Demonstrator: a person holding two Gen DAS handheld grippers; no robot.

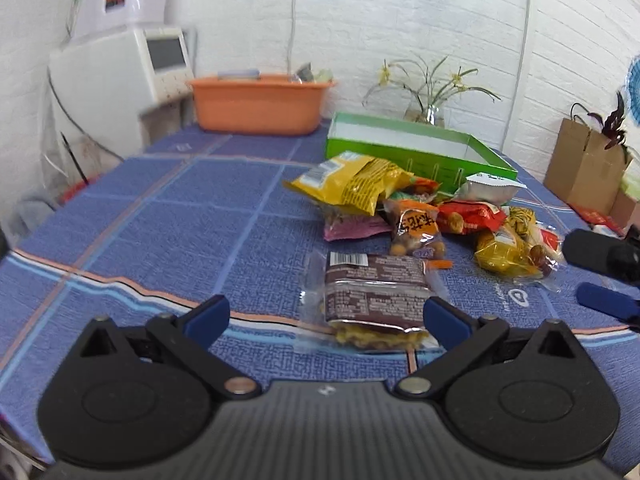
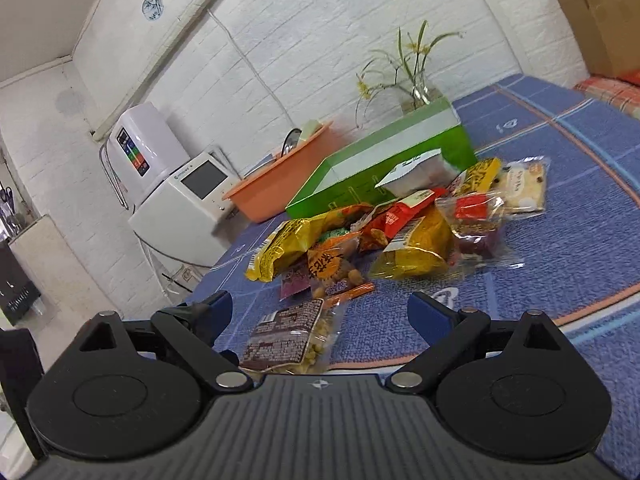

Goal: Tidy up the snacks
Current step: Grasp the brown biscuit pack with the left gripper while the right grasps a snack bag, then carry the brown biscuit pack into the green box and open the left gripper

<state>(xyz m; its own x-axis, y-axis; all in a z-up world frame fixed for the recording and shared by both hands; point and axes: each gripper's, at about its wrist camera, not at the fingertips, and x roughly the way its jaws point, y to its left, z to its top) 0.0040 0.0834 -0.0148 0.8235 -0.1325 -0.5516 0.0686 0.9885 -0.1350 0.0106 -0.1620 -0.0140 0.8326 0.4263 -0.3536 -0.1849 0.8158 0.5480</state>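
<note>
Surface: blue checked tablecloth point(image 1: 168, 216).
Centre frame: snack pile point(image 1: 420, 212) before green box point(image 1: 416, 152).
Left gripper point(image 1: 326, 316): spread wide.
Right gripper point(image 2: 320, 312): spread wide.
Foreground: brown packet point(image 1: 372, 296) lies between the left fingers, ungripped.

White-painted brick walls point(image 1: 400, 20) enclose the room, with thin cables running down them. The desk point(image 1: 180, 208) wears a blue cloth checked with paler lines and an orange-and-white border stripe. Off its far left corner stands a white appliance point(image 2: 188, 196) with a small grey screen, and behind that a taller white unit point(image 2: 144, 148) with coloured panels. At the far edge a glass vase of yellow-flowered stems point(image 1: 430, 84) stands against the wall. Past the right edge a brown paper bag point(image 1: 584, 164) holds a dark purple plant. Light is even and soft.
</note>
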